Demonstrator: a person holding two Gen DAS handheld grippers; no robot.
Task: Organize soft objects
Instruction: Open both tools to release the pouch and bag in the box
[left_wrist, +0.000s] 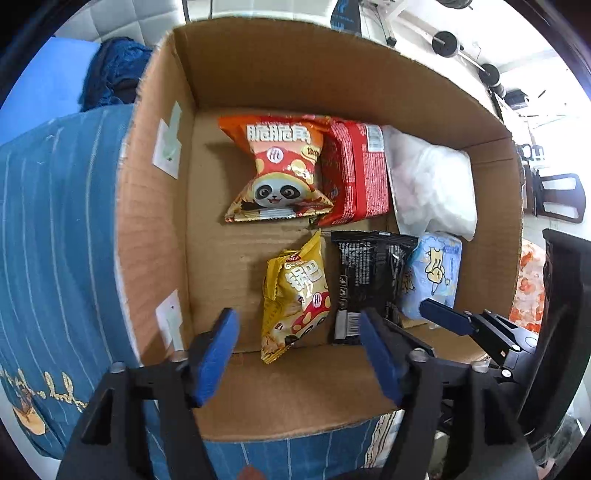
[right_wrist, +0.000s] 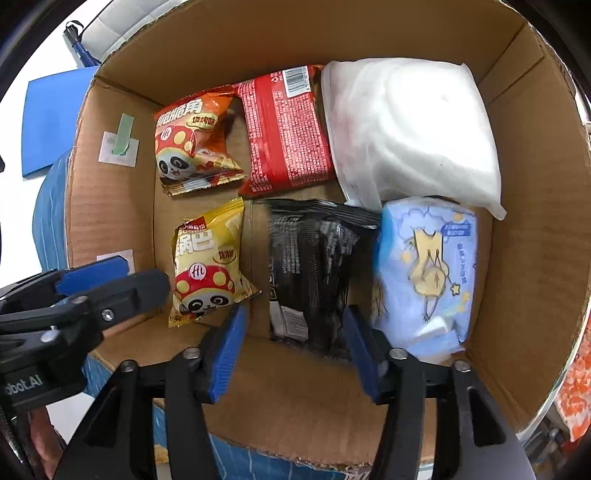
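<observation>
A cardboard box (left_wrist: 155, 229) (right_wrist: 535, 229) holds several soft packs in two rows. Back row: an orange panda snack bag (left_wrist: 280, 170) (right_wrist: 192, 144), a red pack (left_wrist: 354, 173) (right_wrist: 286, 129), a white soft bag (left_wrist: 432, 181) (right_wrist: 413, 129). Front row: a yellow panda snack bag (left_wrist: 295, 299) (right_wrist: 208, 266), a black pack (left_wrist: 369, 280) (right_wrist: 314, 273), a light blue tissue pack (left_wrist: 434, 273) (right_wrist: 428, 273). My left gripper (left_wrist: 299, 343) is open and empty above the box's near wall, over the yellow bag. My right gripper (right_wrist: 295, 339) is open and empty over the black pack.
The box rests on a blue striped bedspread (left_wrist: 55, 236). A dark blue knit cloth (left_wrist: 114, 74) lies behind the box. An orange patterned fabric (left_wrist: 532, 288) (right_wrist: 572, 398) lies to the right. The other gripper shows in each view: the right one (left_wrist: 476, 325), the left one (right_wrist: 92, 291).
</observation>
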